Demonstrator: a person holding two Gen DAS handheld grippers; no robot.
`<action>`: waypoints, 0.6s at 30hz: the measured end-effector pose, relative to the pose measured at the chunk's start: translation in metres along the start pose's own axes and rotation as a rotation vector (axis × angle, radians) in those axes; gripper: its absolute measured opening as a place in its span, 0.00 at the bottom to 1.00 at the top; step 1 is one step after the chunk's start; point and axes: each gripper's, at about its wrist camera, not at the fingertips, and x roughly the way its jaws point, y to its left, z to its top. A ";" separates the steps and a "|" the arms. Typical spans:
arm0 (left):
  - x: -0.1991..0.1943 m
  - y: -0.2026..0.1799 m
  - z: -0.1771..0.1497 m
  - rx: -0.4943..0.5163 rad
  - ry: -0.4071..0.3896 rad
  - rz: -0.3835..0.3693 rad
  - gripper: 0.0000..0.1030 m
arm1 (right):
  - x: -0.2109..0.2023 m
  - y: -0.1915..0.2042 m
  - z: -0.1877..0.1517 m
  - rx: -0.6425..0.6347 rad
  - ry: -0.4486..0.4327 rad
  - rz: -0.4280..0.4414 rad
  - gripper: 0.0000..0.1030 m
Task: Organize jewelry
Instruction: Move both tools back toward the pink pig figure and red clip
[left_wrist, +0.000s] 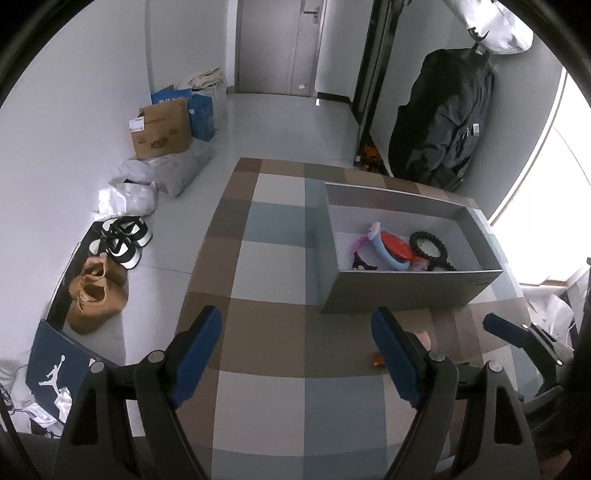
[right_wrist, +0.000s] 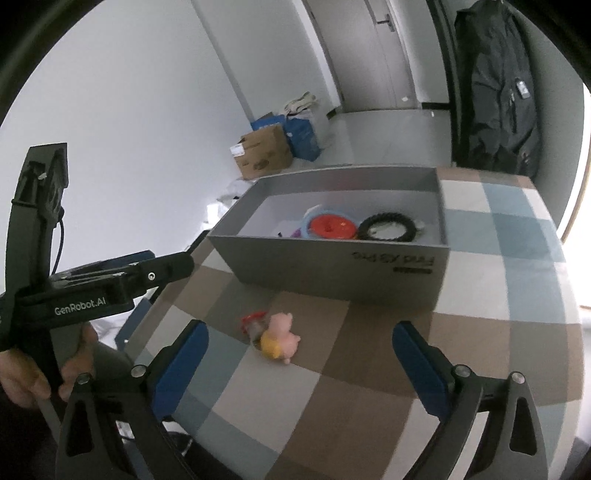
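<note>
A grey box stands on the checked table. Inside lie a black beaded bracelet, a red disc in a blue ring, and a pink and purple piece. A small pink pig charm with yellow and red parts lies on the table in front of the box, mostly hidden behind my left finger in the left wrist view. My left gripper is open and empty above the table. My right gripper is open and empty, just short of the charm.
The checked table ends at the left above a floor with shoes, cardboard boxes and bags. A black coat hangs at the right. The left gripper's body is at the left in the right wrist view.
</note>
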 end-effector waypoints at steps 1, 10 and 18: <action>0.000 0.001 0.000 -0.010 0.004 -0.015 0.78 | 0.002 0.000 0.000 0.005 0.005 0.011 0.93; 0.002 0.011 0.002 -0.062 0.036 -0.078 0.78 | 0.021 0.002 0.004 0.028 0.063 0.033 0.69; 0.001 0.011 0.003 -0.064 0.036 -0.083 0.78 | 0.035 0.005 0.005 0.014 0.108 0.023 0.43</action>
